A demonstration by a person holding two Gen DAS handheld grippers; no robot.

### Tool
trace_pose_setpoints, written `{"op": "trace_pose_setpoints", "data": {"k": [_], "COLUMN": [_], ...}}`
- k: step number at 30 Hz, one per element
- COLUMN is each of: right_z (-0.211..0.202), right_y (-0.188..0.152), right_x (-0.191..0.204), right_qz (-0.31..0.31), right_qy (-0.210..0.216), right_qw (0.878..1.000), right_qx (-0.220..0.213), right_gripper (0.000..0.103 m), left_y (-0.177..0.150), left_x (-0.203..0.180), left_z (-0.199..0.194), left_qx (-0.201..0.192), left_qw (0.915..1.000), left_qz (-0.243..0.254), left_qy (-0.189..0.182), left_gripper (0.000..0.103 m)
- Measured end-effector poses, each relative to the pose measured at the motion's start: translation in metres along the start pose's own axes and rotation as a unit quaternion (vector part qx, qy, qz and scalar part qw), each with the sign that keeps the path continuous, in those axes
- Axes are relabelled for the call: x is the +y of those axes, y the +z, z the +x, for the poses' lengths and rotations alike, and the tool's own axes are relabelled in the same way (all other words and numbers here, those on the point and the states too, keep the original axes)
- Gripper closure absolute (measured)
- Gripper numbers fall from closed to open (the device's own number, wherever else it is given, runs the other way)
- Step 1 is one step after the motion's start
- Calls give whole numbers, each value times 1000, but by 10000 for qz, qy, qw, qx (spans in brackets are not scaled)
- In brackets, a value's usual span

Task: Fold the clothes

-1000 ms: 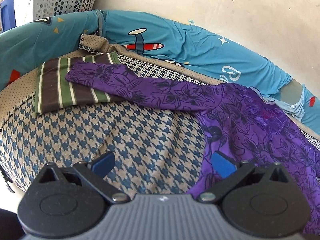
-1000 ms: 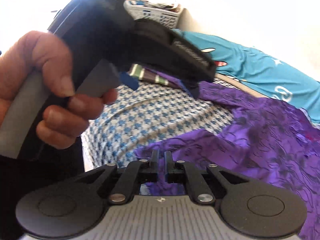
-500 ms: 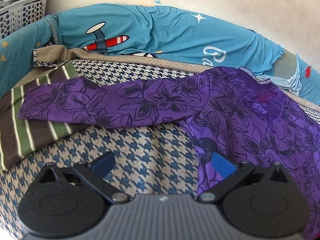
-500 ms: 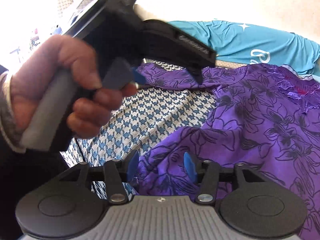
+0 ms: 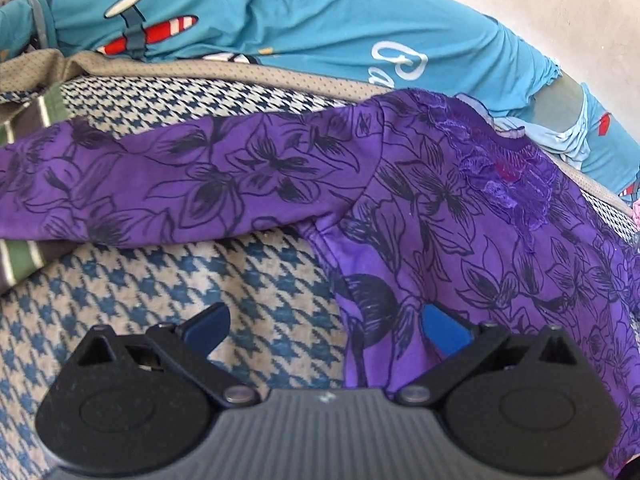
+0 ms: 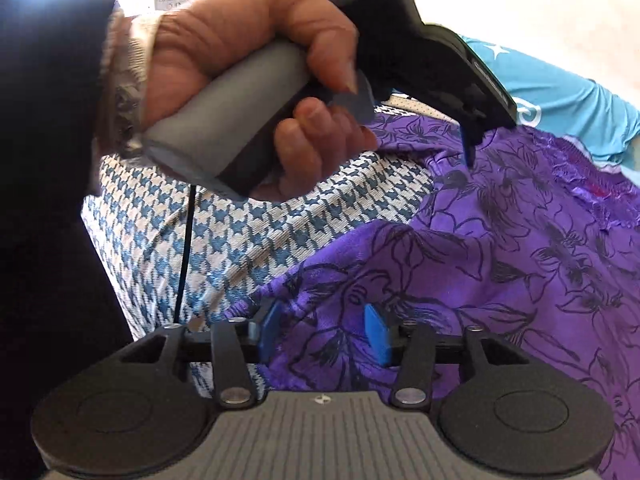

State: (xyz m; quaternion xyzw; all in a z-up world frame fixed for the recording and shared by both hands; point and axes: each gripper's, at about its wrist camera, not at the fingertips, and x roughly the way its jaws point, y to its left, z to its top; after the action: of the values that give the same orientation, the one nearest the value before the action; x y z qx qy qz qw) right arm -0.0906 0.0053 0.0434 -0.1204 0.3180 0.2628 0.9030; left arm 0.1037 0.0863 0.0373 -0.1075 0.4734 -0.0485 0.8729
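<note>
**A:** What step is this? The purple top [image 5: 460, 216] is lying flat on the checked bedcover [image 5: 248, 276], sleeve [image 5: 168, 176] stretching out toward 9 o'clock.

**B:** Looks like they're lining up a grab. The left gripper [image 5: 324, 322] is hanging with jaws wide apart over the top's edge, nothing pinched. The right gripper [image 6: 324, 330] is partly apart, just been closing, fabric between but not clamped. Next I'd guess: pinch, then fold inward.

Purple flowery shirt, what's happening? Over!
Left gripper open, empty. Right gripper open, just closing, over purple flowery shirt. Sleeve draped on striped folded cloth.
</note>
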Motion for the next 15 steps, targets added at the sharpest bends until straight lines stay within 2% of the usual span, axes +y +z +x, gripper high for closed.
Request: {"op": "trace_pose_setpoints", "data": {"k": [7,11,13,15], "right_z": [1,2,1,1], "right_y": [0,1,1,1], "right_x": [-6,-8,-8,-8], "right_qz": [56,68,70,75], "right_qy": [99,173,207,239], "right_qw": [9999,9998,9997,9996], "right_qx": [-47,-82,-88,-94], "right_gripper": [78,88,91,94], "left_y": [3,2,2,1], "left_x": [-10,-16,-20,-22], "left_z": [20,26,27,26], "left_qx": [302,313,292,240], "left_qw": [9994,9994,9993,9990], "left_qz": [-23,127,233,356], "left_qy": [-165,1,97,102], "left_gripper": [0,5,17,40]}}
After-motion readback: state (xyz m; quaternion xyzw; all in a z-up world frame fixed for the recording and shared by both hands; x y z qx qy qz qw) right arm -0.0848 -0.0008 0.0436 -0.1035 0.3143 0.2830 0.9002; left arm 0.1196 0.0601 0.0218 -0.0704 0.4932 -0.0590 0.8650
